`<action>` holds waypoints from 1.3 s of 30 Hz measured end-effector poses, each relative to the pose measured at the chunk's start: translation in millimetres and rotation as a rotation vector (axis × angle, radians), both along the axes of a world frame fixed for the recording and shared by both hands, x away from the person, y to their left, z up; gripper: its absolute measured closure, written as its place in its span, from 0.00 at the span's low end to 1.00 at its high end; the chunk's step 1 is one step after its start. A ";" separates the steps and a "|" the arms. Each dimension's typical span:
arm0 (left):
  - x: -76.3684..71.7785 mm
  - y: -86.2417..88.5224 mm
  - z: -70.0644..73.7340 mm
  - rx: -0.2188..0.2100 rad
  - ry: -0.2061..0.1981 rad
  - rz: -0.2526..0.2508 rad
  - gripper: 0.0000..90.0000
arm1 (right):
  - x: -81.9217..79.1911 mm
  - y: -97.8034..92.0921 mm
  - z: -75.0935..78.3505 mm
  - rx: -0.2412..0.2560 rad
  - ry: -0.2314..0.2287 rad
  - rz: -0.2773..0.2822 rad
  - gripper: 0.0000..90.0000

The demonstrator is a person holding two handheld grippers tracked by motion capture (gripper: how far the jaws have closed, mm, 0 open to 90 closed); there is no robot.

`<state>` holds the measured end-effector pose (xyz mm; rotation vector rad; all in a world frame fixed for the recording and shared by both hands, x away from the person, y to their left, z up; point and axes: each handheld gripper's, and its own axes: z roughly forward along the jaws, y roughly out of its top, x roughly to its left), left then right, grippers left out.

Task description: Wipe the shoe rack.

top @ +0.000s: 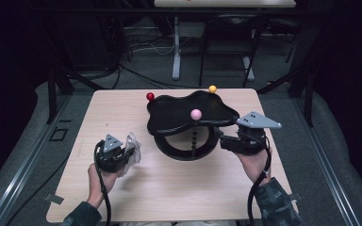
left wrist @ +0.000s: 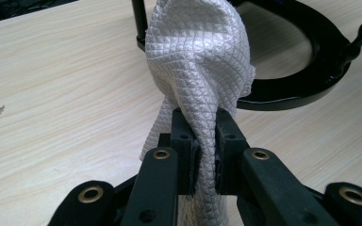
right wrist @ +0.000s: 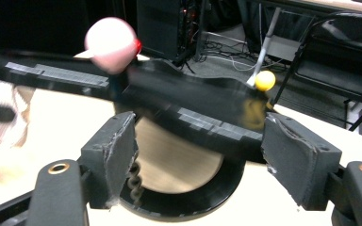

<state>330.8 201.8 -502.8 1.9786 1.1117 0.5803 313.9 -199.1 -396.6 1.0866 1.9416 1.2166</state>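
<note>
White cloth (left wrist: 202, 61) pinched upright in the left tongs (left wrist: 202, 146), beside the black stand (top: 188, 123).

The cloth's long axis is running up from the left tongs, which are pressing together on its lower part above the worktop (top: 179, 183), left of the stand's ring base. The right tongs (right wrist: 195, 155) are spreading wide around the stand's wavy black tray edge, with pink (right wrist: 111, 44) and yellow (right wrist: 265, 80) balls rising behind.

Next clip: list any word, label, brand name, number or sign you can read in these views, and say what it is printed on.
None: no readable text in any view.
The white cloth clamped in the left gripper has a woven grid but no print.
The black tray stand, its pink ball and the wooden table carry no lettering.
The right gripper has plain pads.
</note>
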 end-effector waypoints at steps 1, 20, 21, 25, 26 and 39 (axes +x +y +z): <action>0.0 1.5 0.2 -0.005 0.000 0.007 0.90 | -2.8 1.8 -2.4 -0.008 0.000 0.000 0.29; 5.7 13.0 -1.2 -0.001 0.004 0.053 0.90 | 16.7 61.1 -74.9 -0.061 0.095 0.049 0.42; 5.9 13.1 -1.2 -0.002 0.004 0.056 0.90 | 19.7 65.0 -78.1 -0.061 0.097 0.054 0.44; 6.8 14.0 -2.0 -0.003 0.006 0.057 0.90 | 30.1 79.3 -87.5 -0.076 0.080 0.040 0.56; 6.8 14.2 -2.2 -0.003 0.008 0.054 0.90 | 32.1 82.1 -89.3 -0.079 0.070 0.038 0.60; 5.1 16.3 -0.3 -0.006 -0.001 0.052 0.90 | 40.8 69.2 -91.4 -0.163 0.021 0.107 0.84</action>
